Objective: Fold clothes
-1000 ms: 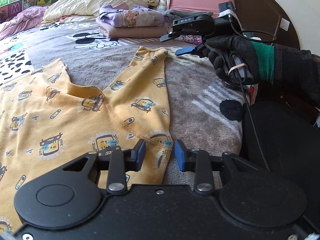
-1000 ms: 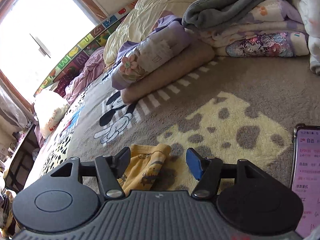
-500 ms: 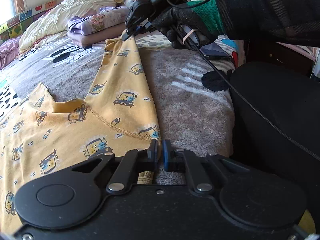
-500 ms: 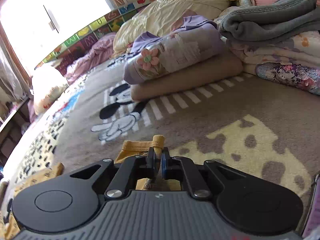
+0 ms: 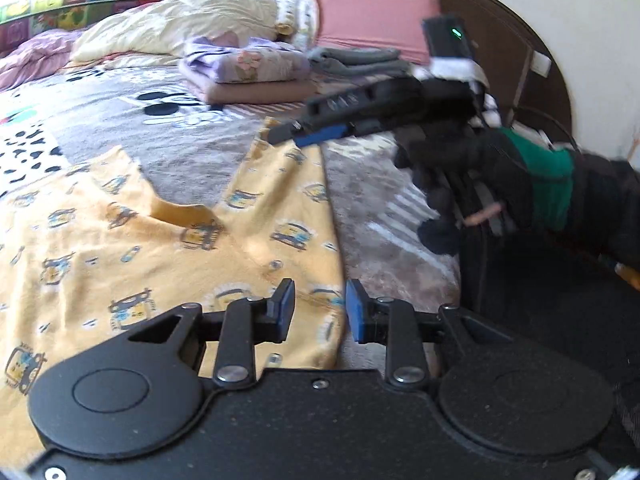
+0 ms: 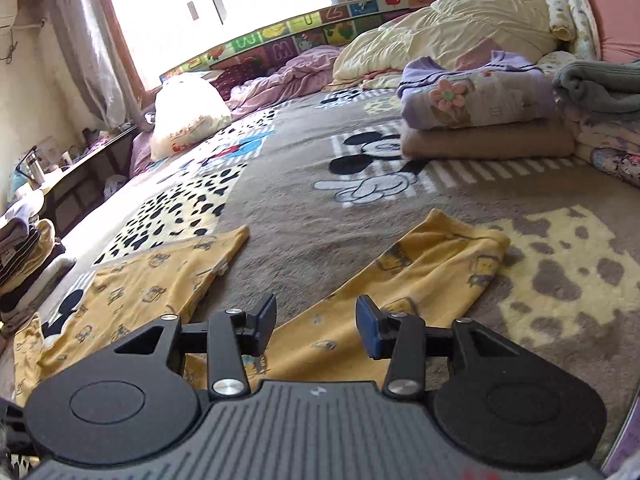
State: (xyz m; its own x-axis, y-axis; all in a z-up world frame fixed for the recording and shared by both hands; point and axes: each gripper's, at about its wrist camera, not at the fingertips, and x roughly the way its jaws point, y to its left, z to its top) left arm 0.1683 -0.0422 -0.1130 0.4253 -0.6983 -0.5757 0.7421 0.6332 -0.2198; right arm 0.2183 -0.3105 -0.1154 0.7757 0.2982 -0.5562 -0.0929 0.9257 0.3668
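Note:
Yellow printed pajama trousers (image 5: 120, 248) lie spread flat on the grey cartoon blanket (image 5: 384, 216). My left gripper (image 5: 320, 310) is open just above the trousers' near right edge, with nothing between its blue pads. In the left wrist view, a black-gloved hand (image 5: 460, 168) holds my right gripper (image 5: 296, 130) over the far cuff of the right leg. From the right wrist view, the right gripper (image 6: 316, 320) is open above that leg (image 6: 432, 268), and its cuff lies flat ahead. The other leg (image 6: 160, 280) lies to the left.
A folded purple and brown stack (image 5: 248, 76), grey towels (image 5: 356, 60), a pink pillow (image 5: 376, 24) and a cream quilt (image 5: 180, 28) line the headboard end. A white bag (image 6: 188, 116) sits far left, and more folded clothes (image 6: 24, 256) lie at the bed's left edge.
Half a second ago both grippers were shut on the trousers, the left on the near edge, the right on the cuff. Both have opened and let go; the right has drawn back from the cuff.

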